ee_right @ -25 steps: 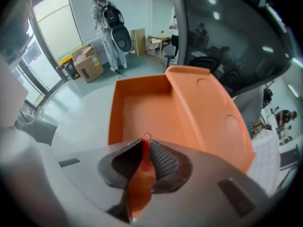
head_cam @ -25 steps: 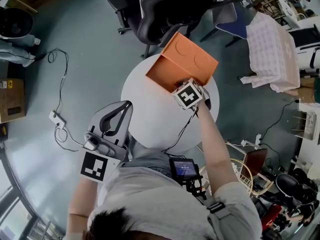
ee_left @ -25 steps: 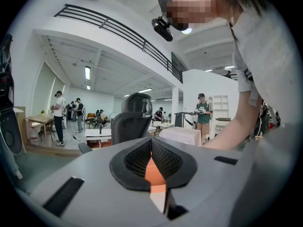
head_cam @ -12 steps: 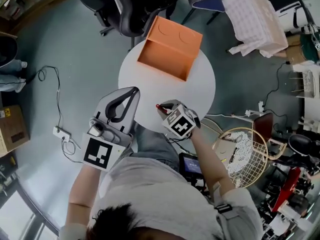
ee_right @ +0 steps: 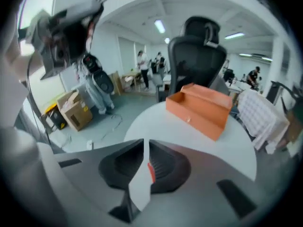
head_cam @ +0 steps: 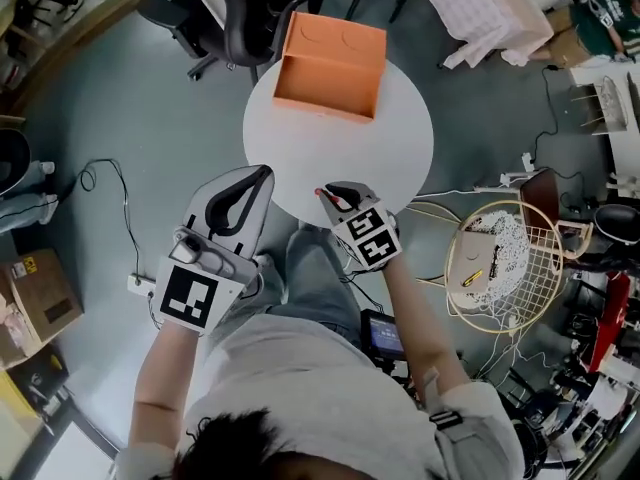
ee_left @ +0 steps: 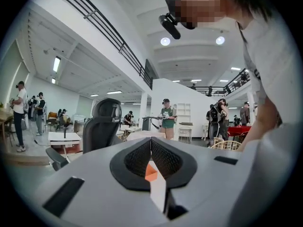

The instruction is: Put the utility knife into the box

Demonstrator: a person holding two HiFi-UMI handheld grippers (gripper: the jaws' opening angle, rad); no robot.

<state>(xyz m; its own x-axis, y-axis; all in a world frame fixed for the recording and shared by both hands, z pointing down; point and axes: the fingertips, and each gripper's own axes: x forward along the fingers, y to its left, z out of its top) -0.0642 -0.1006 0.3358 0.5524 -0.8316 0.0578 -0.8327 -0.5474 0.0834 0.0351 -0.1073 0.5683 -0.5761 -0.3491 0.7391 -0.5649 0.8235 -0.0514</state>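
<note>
Left jaws touching, empty | right jaws nearly closed, red sliver (ee_right: 151, 172) inside | box (head_cam: 322, 103) across table (head_cam: 340, 158).

a round white table (head_cam: 390, 158) stands on grey floor (head_cam: 130, 98), a black office chair (head_cam: 250, 18) at its far edge. a checked cloth (head_cam: 480, 3) hangs beyond it, a cream wire basket (head_cam: 537, 268) sits right, a power strip (head_cam: 140, 286) left.
</note>
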